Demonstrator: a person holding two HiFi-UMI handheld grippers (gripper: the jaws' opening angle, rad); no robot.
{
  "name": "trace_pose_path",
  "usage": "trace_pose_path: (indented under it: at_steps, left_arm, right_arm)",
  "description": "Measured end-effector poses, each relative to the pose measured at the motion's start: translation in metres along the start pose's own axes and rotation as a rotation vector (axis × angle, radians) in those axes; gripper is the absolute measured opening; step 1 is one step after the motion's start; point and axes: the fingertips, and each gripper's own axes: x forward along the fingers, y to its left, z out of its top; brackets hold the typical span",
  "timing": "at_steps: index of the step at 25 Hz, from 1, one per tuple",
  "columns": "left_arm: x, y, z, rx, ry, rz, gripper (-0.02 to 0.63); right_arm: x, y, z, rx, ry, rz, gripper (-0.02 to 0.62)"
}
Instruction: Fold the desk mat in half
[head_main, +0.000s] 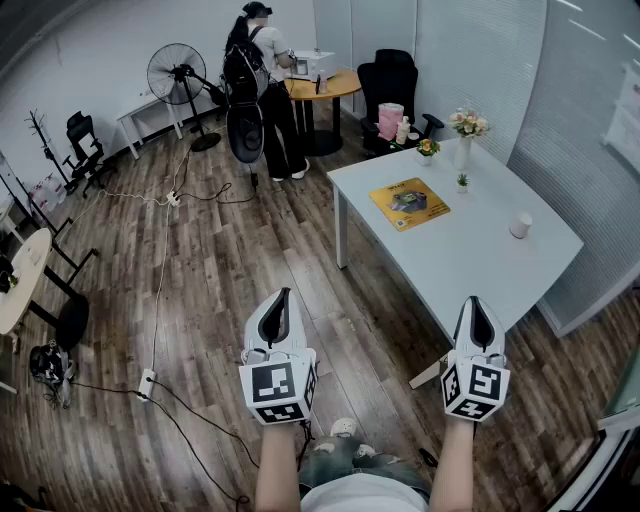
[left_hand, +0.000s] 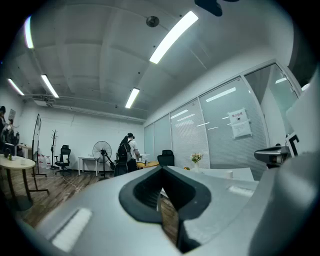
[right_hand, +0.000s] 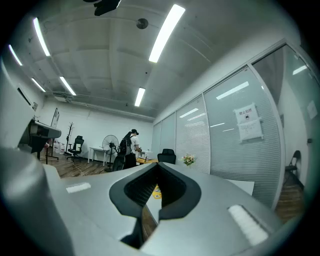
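The yellow desk mat (head_main: 409, 203) lies flat on the white table (head_main: 470, 250), towards its far left part. Both grippers hang over the wooden floor, well short of the table and not touching the mat. My left gripper (head_main: 281, 297) is shut with nothing in it, and its jaws meet in a thin seam in the left gripper view (left_hand: 160, 172). My right gripper (head_main: 476, 303) is also shut and empty, near the table's front corner. A sliver of the mat (right_hand: 156, 191) shows past the jaws in the right gripper view.
A vase of flowers (head_main: 467, 128), small plants and a white cup (head_main: 520, 225) stand on the table. Behind it are a black chair (head_main: 388, 82), a round wooden table (head_main: 322, 88), a person (head_main: 262, 85) and a standing fan (head_main: 178, 75). Cables and a power strip (head_main: 146, 383) lie on the floor at left.
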Motion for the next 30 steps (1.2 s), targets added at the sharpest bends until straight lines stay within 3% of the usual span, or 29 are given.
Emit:
trace_pose_path:
  at_steps: [19, 30]
  left_arm:
    - [0.026, 0.012, -0.004, -0.007, 0.003, 0.003, 0.000]
    - [0.075, 0.032, -0.005, -0.004, -0.002, -0.029, 0.000]
  right_arm:
    - [0.028, 0.010, -0.003, -0.011, 0.003, 0.014, 0.036]
    - [0.073, 0.036, -0.001, 0.018, -0.020, 0.078, 0.317]
